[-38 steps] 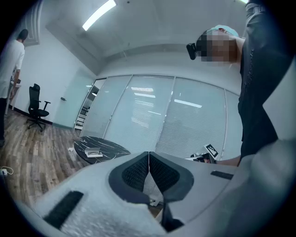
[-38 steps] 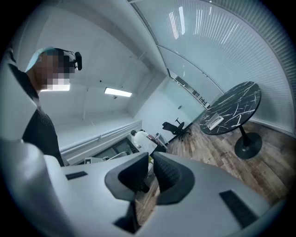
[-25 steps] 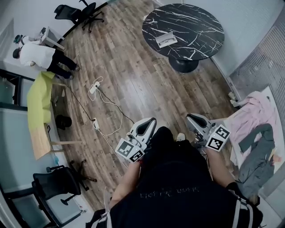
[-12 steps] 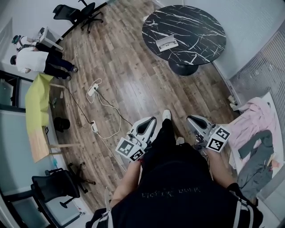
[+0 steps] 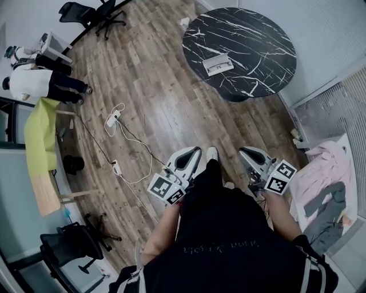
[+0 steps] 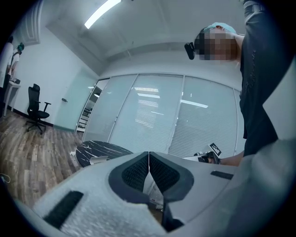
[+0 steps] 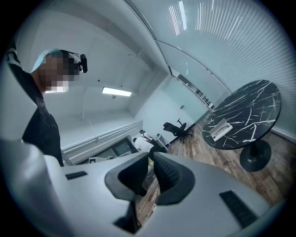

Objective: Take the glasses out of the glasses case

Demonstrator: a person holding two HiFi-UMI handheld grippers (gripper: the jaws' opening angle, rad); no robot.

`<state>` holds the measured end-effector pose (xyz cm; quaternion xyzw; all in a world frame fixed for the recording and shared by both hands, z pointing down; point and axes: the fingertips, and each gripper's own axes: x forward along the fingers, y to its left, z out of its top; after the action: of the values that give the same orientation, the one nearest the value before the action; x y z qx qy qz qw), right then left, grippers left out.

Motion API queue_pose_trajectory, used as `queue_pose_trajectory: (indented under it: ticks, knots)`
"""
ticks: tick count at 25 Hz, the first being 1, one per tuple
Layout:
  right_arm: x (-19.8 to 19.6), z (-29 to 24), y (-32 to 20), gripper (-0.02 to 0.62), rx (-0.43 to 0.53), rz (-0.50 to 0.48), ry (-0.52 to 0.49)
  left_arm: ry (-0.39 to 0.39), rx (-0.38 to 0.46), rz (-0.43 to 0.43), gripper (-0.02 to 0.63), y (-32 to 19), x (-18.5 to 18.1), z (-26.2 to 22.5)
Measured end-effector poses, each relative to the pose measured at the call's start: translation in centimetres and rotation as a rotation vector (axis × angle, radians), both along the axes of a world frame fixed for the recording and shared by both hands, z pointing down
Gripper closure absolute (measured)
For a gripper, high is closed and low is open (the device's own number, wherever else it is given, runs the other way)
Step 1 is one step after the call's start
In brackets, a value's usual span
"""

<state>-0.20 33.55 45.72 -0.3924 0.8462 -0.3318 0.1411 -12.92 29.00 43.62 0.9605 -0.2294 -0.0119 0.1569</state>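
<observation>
Both empty — left tool (image 5: 193, 153), right tool (image 5: 246, 152) jaws together; glasses case (image 5: 218, 64) on table (image 5: 257, 34).

Wood-plank floor (image 5: 166, 103). Round black marble-pattern counter (image 5: 260, 66) at top right. White power strip (image 5: 110, 119) on the floor, its cable (image 5: 140, 144) looping nearby. Black office chair (image 5: 108, 11) at top; a second chair (image 5: 68, 240) low left. Yellow-green table (image 5: 40, 134) at left, black bin (image 5: 73, 164) beside it. Person in white top (image 5: 28, 83), bent over. Pink cloth (image 5: 320, 171) and grey garment (image 5: 326, 214) at right (overlapping, surface unclear).
</observation>
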Motion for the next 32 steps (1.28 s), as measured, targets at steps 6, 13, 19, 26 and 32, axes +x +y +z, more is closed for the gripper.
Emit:
queue_pose_trajectory:
  ticks: [6, 13, 19, 26, 32]
  knots:
    - [-0.7, 0.1, -5.3, 0.544, -0.024, 0.007, 0.022, 0.012, -0.024, 0.016, 0.586, -5.2, -0.8, 0.5]
    - [-1.6, -0.4, -10.3, 0.543, -0.041, 0.037, 0.019, 0.038, -0.039, 0.029, 0.586, -11.0, -2.1, 0.8]
    - [-1.4, -0.6, -11.6, 0.545, -0.04, 0.083, 0.032, 0.047, -0.032, 0.049, 0.586, -13.0, -2.7, 0.7]
    - [-1.1, 0.0, -12.2, 0.544, -0.053, 0.097, 0.032, 0.056, -0.039, 0.061, 0.586, -13.9, -2.2, 1.2]
    - [-0.6, 0.4, -14.1, 0.543, -0.039, 0.086, 0.031, 0.05, -0.014, 0.056, 0.586, -15.2, -1.6, 0.9]
